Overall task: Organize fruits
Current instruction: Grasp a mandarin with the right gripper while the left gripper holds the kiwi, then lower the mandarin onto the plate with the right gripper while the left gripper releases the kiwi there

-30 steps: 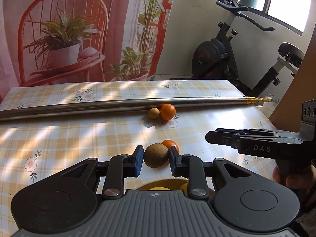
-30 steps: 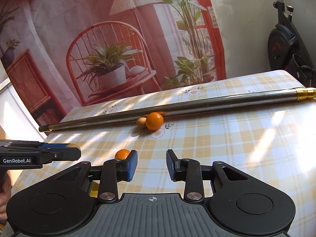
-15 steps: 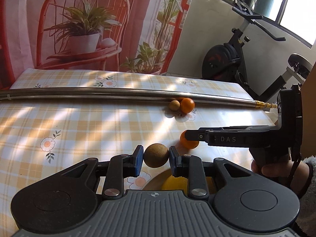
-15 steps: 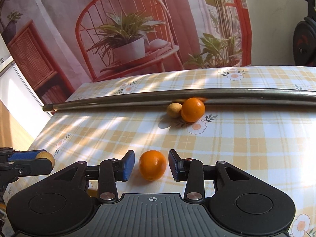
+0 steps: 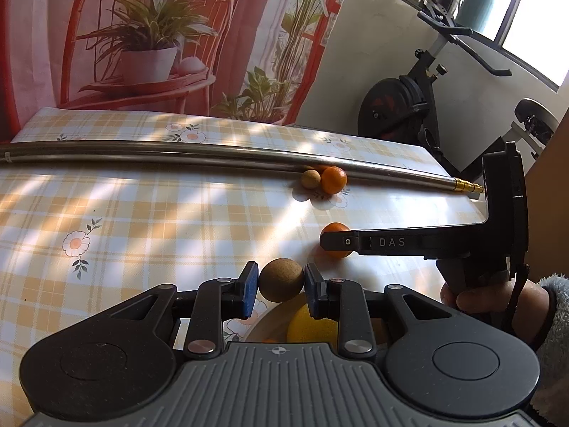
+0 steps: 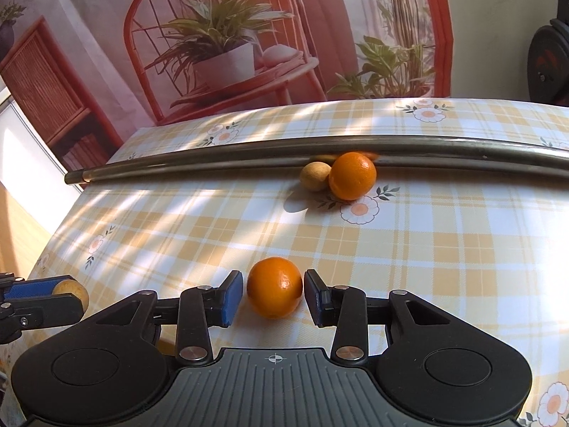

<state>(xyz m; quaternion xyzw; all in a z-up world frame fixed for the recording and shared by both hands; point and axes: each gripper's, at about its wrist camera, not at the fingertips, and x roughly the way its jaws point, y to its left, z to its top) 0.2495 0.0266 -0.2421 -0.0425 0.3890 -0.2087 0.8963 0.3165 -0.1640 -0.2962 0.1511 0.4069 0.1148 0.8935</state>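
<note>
My left gripper [image 5: 279, 274] is shut on a brown round fruit [image 5: 281, 283] and holds it just above a yellow bowl [image 5: 261, 325] that has a yellow fruit [image 5: 311, 323] in it. The bowl is mostly hidden under the gripper. My right gripper [image 6: 273, 286] stands open around an orange [image 6: 274, 290] that rests on the checked tablecloth; a thin gap shows beside each pad. In the left wrist view the right gripper [image 5: 332, 242] reaches in from the right and covers part of that orange [image 5: 336, 229]. At the left edge of the right wrist view the left gripper [image 6: 65, 295] holds the brown fruit [image 6: 74, 290].
A second orange [image 6: 352, 176] and a small brown fruit [image 6: 314, 177] touch each other against a long metal pole [image 6: 213, 158] that lies across the table. An exercise bike [image 5: 402, 106] stands beyond the table's far right corner. A printed curtain hangs behind.
My right gripper has moved forward and down to the loose orange, which now sits between its fingers. My left gripper has shifted a little with the brown fruit still in it.
</note>
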